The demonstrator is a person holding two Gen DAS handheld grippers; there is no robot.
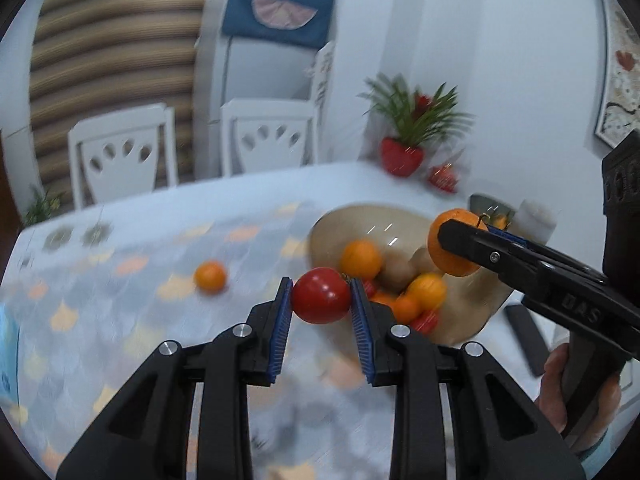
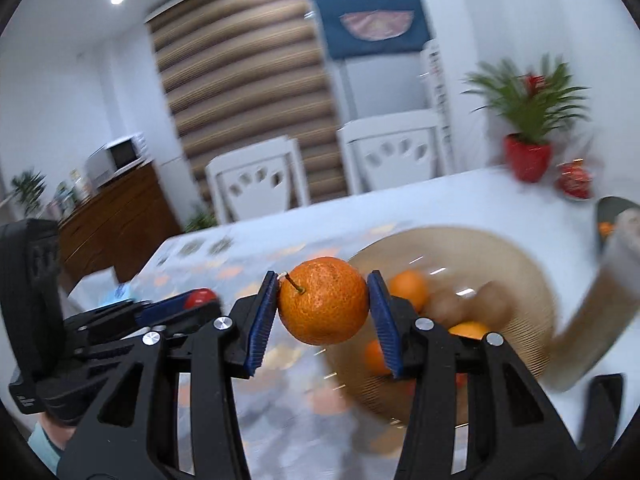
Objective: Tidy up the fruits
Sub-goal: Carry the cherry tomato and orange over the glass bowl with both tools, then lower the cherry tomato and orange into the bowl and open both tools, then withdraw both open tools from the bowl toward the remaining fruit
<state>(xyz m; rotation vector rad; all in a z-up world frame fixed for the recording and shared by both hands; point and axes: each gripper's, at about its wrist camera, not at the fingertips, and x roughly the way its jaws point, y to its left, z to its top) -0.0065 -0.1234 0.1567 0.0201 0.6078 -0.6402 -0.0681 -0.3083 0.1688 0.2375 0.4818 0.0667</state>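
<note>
Two fruits ride in the air at once while one small orange (image 1: 210, 277) sits alone on the patterned tablecloth (image 1: 120, 320), well out to the left of the left gripper's fingers. Next along, the left gripper (image 1: 321, 312) is clamped on a red tomato (image 1: 321, 295), its blue pads (image 1: 280, 324) pressing both sides, with the beige bowl (image 1: 400, 220) just beyond and right of its fingertips. Several oranges and red fruits already lie heaped in that bowl (motion blur hides the exact count). Farthest right, the right gripper (image 2: 323, 312) grips a stemmed orange (image 2: 323, 301) between its pads, the bowl (image 2: 520, 272) past its right finger. By this evidence the sorting looks well under way: two pieces remain to be dropped in, and the stray orange is yet to be collected.
</note>
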